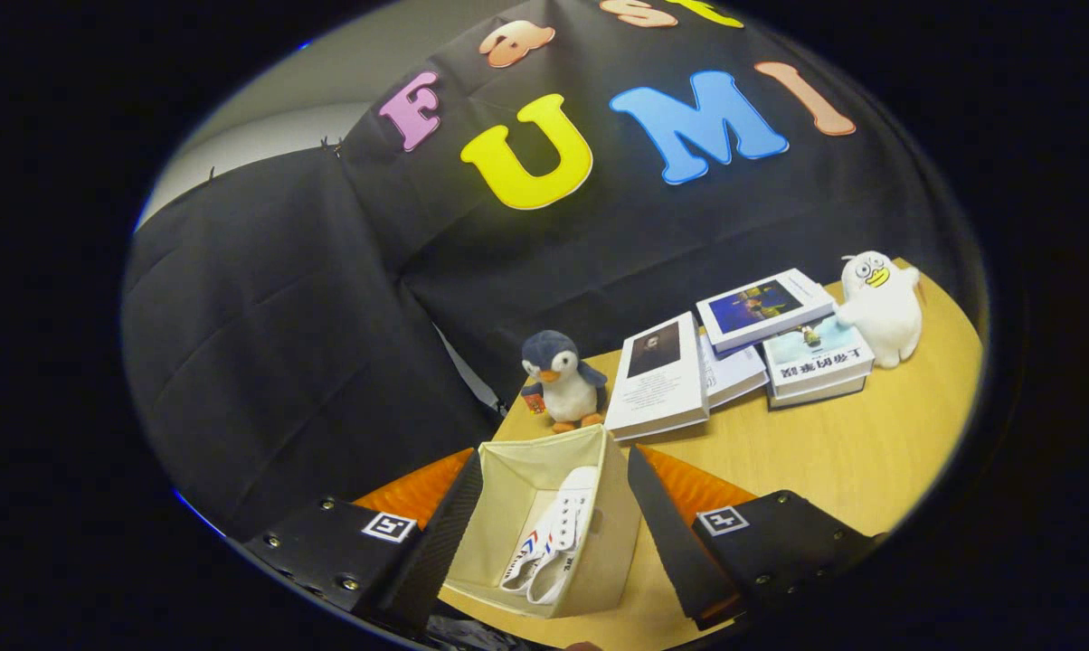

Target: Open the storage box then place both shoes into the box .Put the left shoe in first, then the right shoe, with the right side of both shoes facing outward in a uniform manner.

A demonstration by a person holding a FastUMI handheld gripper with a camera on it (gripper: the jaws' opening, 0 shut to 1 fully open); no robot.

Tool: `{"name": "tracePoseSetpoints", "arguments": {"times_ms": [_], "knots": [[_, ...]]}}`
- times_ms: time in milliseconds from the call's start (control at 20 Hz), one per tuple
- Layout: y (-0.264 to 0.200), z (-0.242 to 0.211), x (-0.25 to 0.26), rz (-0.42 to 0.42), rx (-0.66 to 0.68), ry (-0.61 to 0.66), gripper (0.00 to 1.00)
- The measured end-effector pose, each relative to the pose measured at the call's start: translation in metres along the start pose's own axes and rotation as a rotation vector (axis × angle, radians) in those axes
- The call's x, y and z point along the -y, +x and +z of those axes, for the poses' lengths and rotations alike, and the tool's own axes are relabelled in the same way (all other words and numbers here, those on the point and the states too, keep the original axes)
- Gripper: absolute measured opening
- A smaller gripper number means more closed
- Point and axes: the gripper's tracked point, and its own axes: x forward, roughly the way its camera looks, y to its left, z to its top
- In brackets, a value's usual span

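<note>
A beige fabric storage box (517, 470) stands open on the wooden table, seen from above between my fingers. Inside it two white sneakers (552, 547) with red and blue side stripes stand on edge, close together against the box's right wall. My gripper (544, 524) hovers above the box, fingers spread wide on either side of it and holding nothing.
A stuffed penguin (561, 380) sits just beyond the box. Several books (662, 375) lie stacked further back on the table (825, 461), with a white plush duck (881, 307) beside them. The booth's black cloth wall rises behind.
</note>
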Motion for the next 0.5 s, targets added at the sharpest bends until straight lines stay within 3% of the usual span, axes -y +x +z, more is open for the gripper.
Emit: {"name": "tracePoseSetpoints", "arguments": {"times_ms": [500], "knots": [[-0.092,0.075,0.053,-0.14,0.192,-0.202,0.97]]}}
